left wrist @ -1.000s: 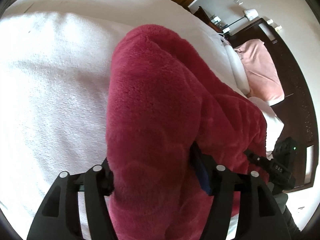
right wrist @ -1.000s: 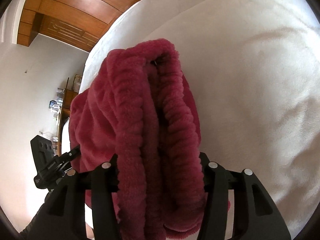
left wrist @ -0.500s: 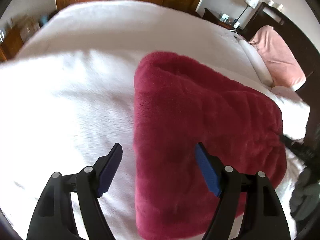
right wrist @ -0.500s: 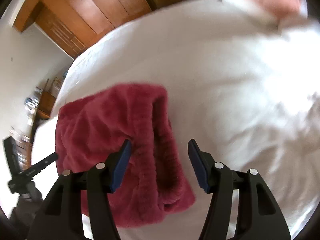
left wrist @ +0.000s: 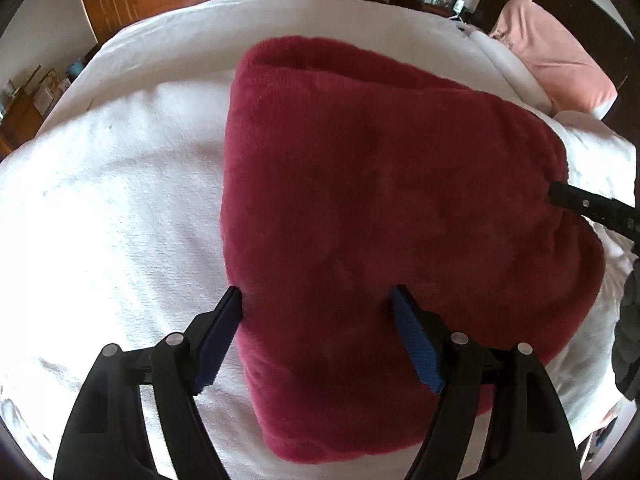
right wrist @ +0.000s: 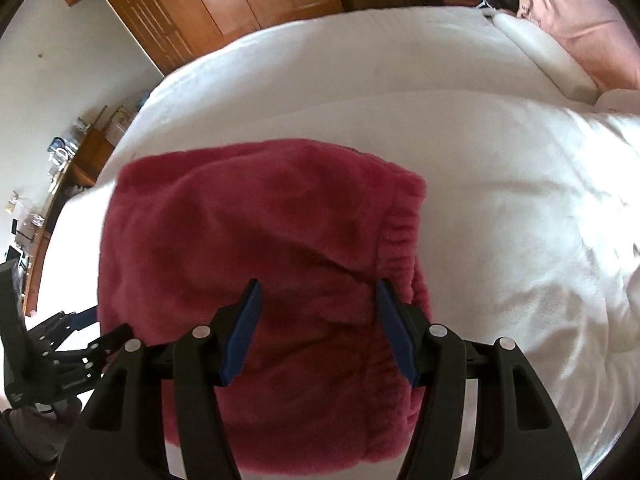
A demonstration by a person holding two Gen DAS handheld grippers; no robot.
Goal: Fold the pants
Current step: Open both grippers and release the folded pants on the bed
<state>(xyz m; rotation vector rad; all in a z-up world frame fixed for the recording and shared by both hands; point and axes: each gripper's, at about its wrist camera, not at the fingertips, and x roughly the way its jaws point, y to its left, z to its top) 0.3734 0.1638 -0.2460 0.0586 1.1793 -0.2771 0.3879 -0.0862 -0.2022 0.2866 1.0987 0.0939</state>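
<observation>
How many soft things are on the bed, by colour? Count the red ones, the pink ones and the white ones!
Red: 1, the folded pants
Pink: 1, the pillow
White: 1, the blanket under the pants
Total: 3

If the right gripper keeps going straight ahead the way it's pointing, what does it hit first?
Most likely the folded red pants: the open right gripper points straight at them, with the white bedcover beyond. How close it is cannot be told.
</observation>
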